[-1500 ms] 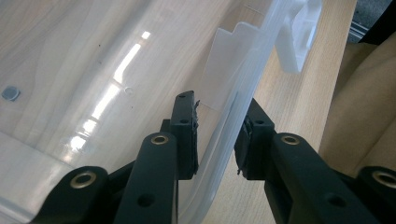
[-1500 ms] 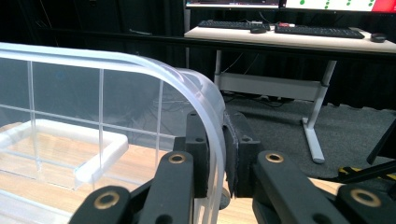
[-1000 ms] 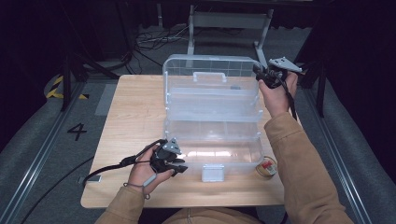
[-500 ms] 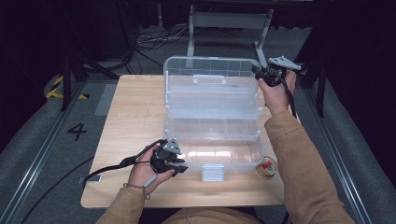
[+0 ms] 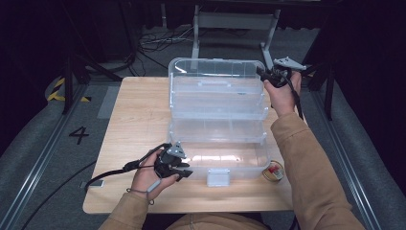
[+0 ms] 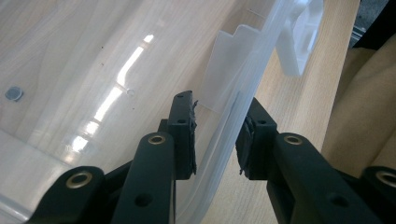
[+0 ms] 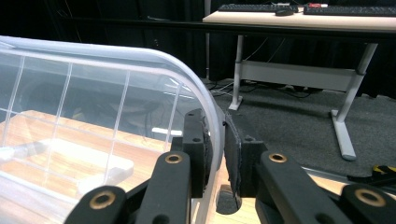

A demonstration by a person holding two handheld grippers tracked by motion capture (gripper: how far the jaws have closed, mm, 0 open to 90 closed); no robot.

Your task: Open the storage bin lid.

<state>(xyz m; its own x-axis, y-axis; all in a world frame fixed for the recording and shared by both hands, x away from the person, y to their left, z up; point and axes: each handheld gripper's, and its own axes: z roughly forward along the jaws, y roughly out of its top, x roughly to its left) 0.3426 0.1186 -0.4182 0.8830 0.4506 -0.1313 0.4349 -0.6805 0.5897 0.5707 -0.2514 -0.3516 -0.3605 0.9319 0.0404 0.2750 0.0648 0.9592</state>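
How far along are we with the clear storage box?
Done: the lid stands raised and the tiers are spread out. In hand: the right gripper pinches the lid's corner, and the left gripper straddles the base wall. Left, likely: closing it up.

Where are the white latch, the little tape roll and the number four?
white latch [image 5: 218,178]: high view, front face of the clasp.
tape roll [image 5: 274,171]: high view, its top side.
number four [image 5: 79,134]: high view, the painted digit's middle.

The high view looked down from above the person's side; both gripper views sat close against the clear box [image 5: 218,120] it showed whole.
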